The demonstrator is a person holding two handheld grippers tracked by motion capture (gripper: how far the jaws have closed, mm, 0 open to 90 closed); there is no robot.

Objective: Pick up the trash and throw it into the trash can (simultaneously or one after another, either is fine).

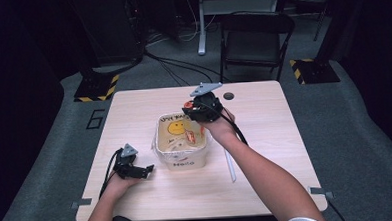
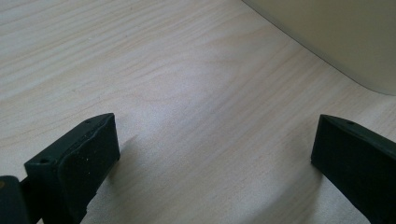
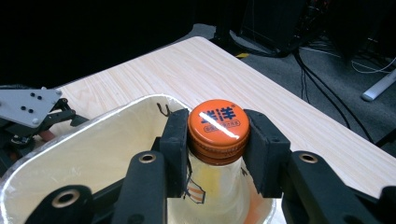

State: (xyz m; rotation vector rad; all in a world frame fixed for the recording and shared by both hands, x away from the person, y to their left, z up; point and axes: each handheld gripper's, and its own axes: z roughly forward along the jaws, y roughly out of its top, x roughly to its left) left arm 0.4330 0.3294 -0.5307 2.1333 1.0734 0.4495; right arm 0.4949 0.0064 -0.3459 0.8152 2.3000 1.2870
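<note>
Bottle of clear plastic with orange screw cap [image 3: 218, 125] hangs over the lined white bin [image 1: 161, 142], my right gripper [image 3: 217, 140] clamped below the cap; light, slippery. Left gripper [image 1: 147, 171], at eight o'clock, gapes empty.

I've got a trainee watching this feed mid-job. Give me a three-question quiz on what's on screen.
1. True or false: the right hand-held gripper is shut on the orange cap of a bottle.
2. Where does the bottle stand? A) in the white bin B) on the floor C) on the chair
3. Fill in: the left hand-held gripper has its jaws ____ over the bare table.

Key: 1 true; 2 A; 3 open.
</note>
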